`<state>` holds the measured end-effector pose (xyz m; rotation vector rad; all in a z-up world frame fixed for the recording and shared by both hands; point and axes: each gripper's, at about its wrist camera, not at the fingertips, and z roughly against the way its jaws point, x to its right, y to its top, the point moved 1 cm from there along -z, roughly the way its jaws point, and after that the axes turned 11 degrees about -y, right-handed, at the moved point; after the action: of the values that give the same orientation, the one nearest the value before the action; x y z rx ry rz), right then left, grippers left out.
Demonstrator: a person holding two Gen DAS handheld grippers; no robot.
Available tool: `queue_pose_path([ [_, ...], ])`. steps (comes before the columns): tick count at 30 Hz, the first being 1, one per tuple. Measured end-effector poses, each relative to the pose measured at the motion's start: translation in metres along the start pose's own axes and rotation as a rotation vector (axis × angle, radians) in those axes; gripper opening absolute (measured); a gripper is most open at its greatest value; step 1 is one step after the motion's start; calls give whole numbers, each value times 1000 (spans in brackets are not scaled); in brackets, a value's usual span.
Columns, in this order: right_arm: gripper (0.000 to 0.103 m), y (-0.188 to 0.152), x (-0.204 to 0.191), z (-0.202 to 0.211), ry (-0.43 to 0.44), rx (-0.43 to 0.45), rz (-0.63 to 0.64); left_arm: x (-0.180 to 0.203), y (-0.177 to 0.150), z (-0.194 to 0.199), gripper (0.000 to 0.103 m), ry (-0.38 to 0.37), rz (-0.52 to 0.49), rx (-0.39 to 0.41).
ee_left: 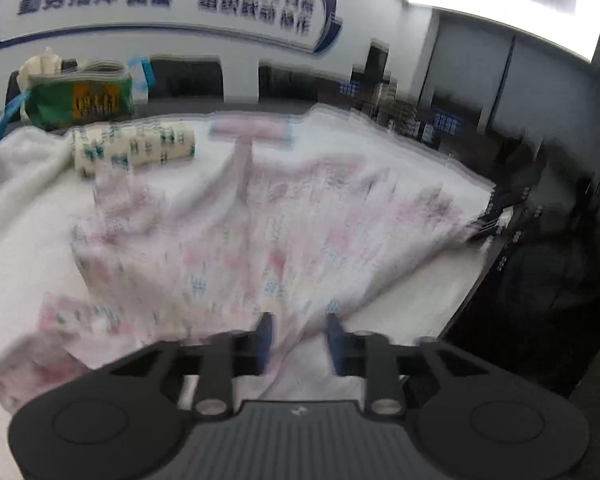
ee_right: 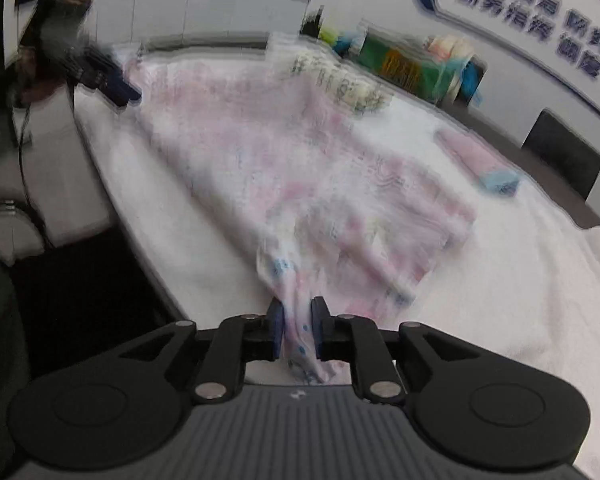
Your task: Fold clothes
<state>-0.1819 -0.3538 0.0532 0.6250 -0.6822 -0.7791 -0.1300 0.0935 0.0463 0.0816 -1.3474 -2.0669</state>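
The pink printed garment [ee_right: 284, 168] lies spread across the white towel-covered bench [ee_right: 480, 312], its far end reaching toward a rolled patterned cloth [ee_right: 340, 80] and a green packet [ee_right: 404, 64] at the back. The right gripper [ee_right: 298, 328] has its fingers [ee_right: 277, 328] nearly together with a bunched near corner of the fabric pinched between them, the cloth drawn up into a taut ridge running away from the grip. The left gripper [ee_left: 300, 340] has its fingers [ee_left: 265, 336] about half apart; the garment's near edge passes between them, but through the blur I cannot see the pads pressing on it, so the hold on that side looks loose or absent. In the right wrist view the left tool shows at the far left corner of the cloth. A small folded pink piece [ee_right: 476, 160] sits off to the right. To my eye this is thin, light, limp cotton: it will sag and crease wherever unsupported, and slide easily over the towel. It wants holding at two corners or along a hem, kept evenly tensioned, so the fold line falls straight
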Motion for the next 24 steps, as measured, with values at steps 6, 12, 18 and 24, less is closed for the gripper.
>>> queue_pose_path([
  [6, 14, 36, 5, -55, 111, 147, -53, 28, 40, -83, 46, -37, -78, -9],
  [12, 15, 21, 16, -98, 106, 65, -72, 22, 20, -132, 25, 146, -106, -140],
  [18, 71, 5, 65, -60, 94, 170, -230, 14, 33, -108, 52, 169, -42, -112],
  [24, 1, 14, 60, -107, 34, 47, -102, 15, 68, -123, 51, 217, -30, -87],
])
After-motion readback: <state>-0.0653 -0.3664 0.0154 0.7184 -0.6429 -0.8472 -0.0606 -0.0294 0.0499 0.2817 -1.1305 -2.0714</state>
